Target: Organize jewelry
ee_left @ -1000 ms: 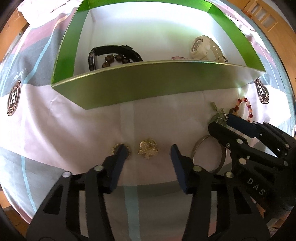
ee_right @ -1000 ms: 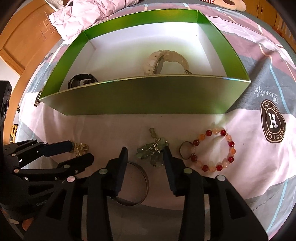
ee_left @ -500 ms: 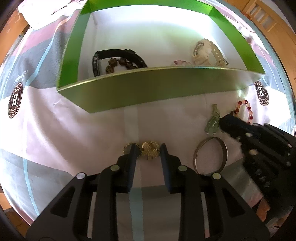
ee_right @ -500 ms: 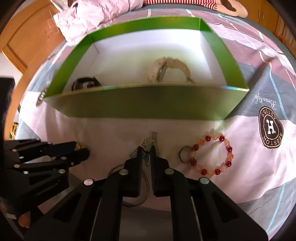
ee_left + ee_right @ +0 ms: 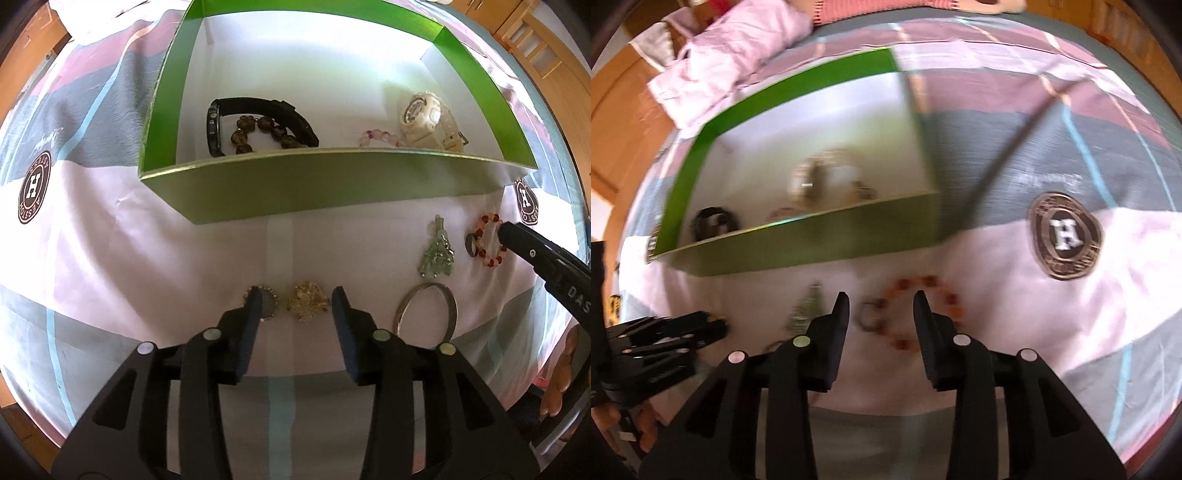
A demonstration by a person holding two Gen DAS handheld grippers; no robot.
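I see my left tool (image 5: pixel 297 306) just reopened around the gold brooch (image 5: pixel 307 306), not gripping; my right tool (image 5: pixel 880 308) reopened, empty, above the bead bracelet (image 5: pixel 919 312).

Striped bedspread (image 5: pixel 110 258) in pink, grey and white fills both views, round brown "H" logo patches (image 5: pixel 1065 236) on it. Crumpled pink quilt (image 5: pixel 731 62) upper left of right view. Wooden furniture (image 5: pixel 546 55) upper right of left view.

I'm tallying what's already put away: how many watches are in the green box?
2: a black watch at the left of the green box, a white watch at the right. The near wall may hide more.
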